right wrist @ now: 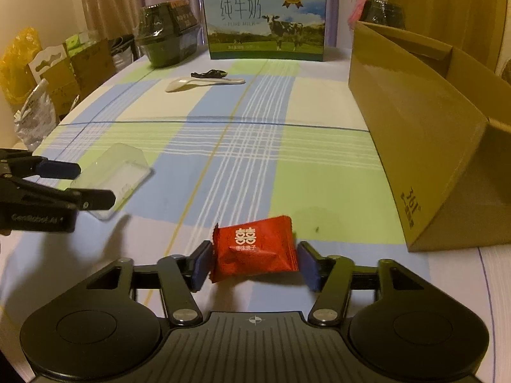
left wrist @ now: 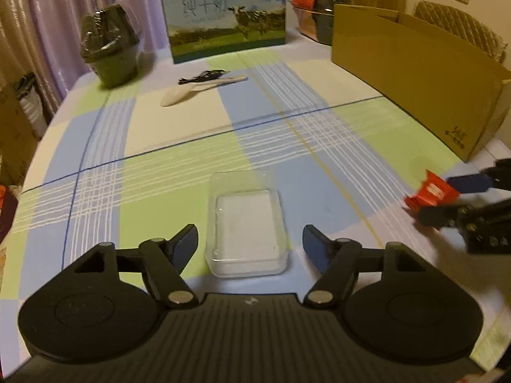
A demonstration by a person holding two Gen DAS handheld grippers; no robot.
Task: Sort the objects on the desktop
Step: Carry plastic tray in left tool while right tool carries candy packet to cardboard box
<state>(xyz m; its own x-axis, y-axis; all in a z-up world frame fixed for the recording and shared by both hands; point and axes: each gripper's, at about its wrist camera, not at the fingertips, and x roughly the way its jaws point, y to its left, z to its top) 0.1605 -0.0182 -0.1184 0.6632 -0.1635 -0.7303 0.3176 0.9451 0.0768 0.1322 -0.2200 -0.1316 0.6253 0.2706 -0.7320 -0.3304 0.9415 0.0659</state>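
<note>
Here the left gripper [left wrist: 249,244] stands spread wide, its blue pads on either side of a clear plastic box [left wrist: 246,225] without touching it; the box is shallow, rectangular and glossy, resting on the checked tablecloth [left wrist: 179,134] near the table's front edge. The right gripper [right wrist: 254,263] pinches a red foil packet [right wrist: 255,249], crinkled, with white characters, its pads pressed to both sides. To the right stands an open brown cardboard box [right wrist: 415,127]. Farther off lie a white plastic spoon [right wrist: 191,83] and a printed milk carton [right wrist: 266,22].
</note>
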